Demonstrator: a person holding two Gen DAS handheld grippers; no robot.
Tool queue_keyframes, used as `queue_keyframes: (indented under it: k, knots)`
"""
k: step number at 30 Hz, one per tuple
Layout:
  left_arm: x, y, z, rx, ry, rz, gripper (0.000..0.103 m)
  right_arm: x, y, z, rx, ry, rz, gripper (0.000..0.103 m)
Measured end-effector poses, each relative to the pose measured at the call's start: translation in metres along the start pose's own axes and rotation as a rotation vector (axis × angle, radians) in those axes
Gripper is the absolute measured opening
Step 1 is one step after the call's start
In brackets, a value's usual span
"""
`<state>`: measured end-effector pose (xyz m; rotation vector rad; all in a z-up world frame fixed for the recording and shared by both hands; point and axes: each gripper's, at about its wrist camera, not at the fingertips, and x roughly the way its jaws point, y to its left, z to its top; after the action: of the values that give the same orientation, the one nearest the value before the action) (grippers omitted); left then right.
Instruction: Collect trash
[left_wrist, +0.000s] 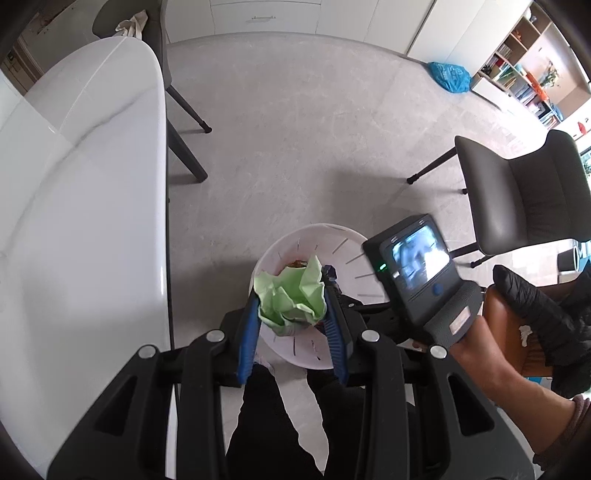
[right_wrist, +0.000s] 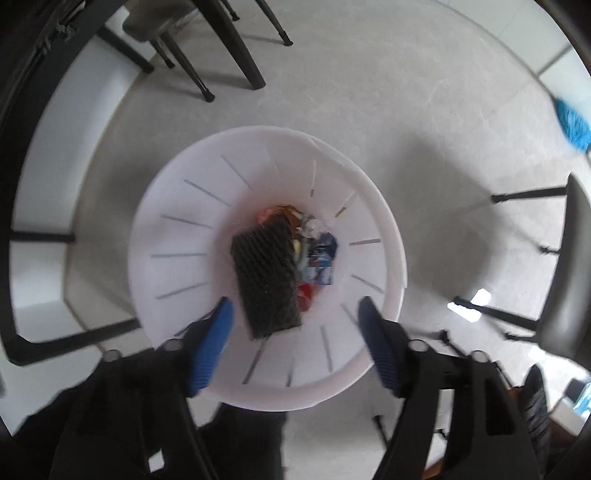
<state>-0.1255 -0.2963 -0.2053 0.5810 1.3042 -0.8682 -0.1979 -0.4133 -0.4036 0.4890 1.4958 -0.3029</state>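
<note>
Green paper (left_wrist: 291, 295) gripped in left jaws, black mesh (right_wrist: 266, 280) below open right jaws

No readable text, labels or numbers anywhere; print on the blue wrapper (right_wrist: 320, 260), frame centre, is too blurred.

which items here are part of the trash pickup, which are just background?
Job:
- crumpled green paper, clamped in the left tongs
- white slotted bin
- black mesh pad and wrappers in the bin
- right tongs, open above the bin

Background:
- white table
- grey chair
- blue plastic bag on the floor
- shelving unit
</note>
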Motion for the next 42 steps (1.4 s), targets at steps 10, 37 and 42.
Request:
queue_keyframes:
  k: [10,37,42]
  knots:
    - [0.050,-0.022,-0.011,0.092,0.084,-0.061,0.038,-0.109,-0.071,-0.035,0.193,-0.215,-0.030,0.100]
    - [-0.062,0.004,-0.009,-0.071,-0.153,0.137,0.095,-0.222,-0.038,-0.030,0.074,-0.394,0.029,0.100]
    - [-0.175,0.048,-0.022,-0.208,-0.362,0.299,0.095,-0.304,0.027,0.002,-0.123,-0.570,0.071,0.100]
